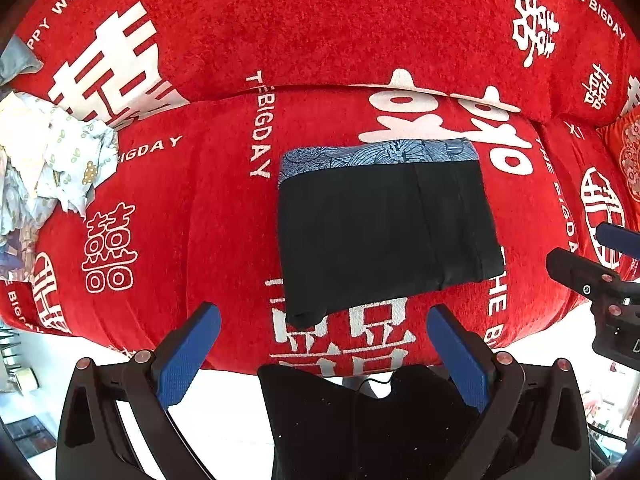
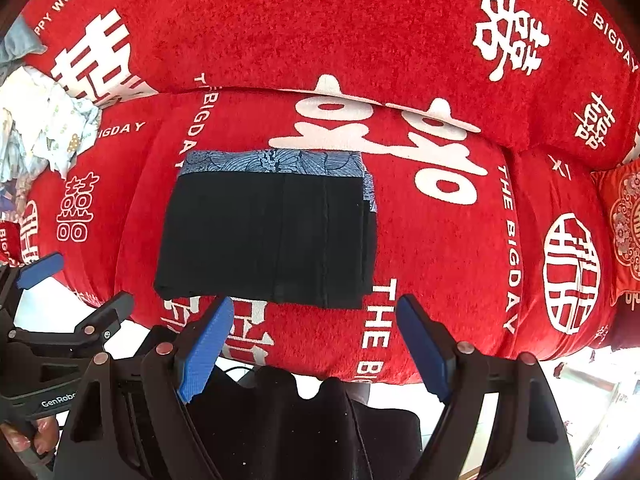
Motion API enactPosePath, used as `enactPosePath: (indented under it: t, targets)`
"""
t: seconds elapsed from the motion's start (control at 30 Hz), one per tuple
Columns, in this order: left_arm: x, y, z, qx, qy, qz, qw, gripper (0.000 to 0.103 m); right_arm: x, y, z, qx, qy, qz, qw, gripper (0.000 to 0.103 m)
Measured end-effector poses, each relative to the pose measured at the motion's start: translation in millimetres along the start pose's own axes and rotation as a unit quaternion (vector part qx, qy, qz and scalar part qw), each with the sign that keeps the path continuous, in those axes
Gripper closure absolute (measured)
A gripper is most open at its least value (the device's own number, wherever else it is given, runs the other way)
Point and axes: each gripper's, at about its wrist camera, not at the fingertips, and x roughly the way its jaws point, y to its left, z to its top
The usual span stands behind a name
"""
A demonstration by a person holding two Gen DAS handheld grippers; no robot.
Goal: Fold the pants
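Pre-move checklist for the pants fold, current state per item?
1. Left gripper open, nothing between its pads: ok.
2. Right gripper open and empty: ok.
3. Pants lie folded in a compact rectangle on the red cover, patterned blue band at the far edge: ok.
4. Both grippers clear of the fabric, at the near side: ok.
5. Fold edges aligned: not ok, layers are stepped at the right side and a near corner sticks out.
6. Pile of light clothes sits apart from the pants: ok.
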Motion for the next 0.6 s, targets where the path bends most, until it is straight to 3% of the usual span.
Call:
enactPosePath:
  t: [0.6]
  targets:
    - [1.2, 6.6, -5.3, -0.012, 0.004, 0.002, 0.9999, 0.000, 5.5, 0.5, -3.7, 0.003, 0.011, 0.004, 1.000, 0.017]
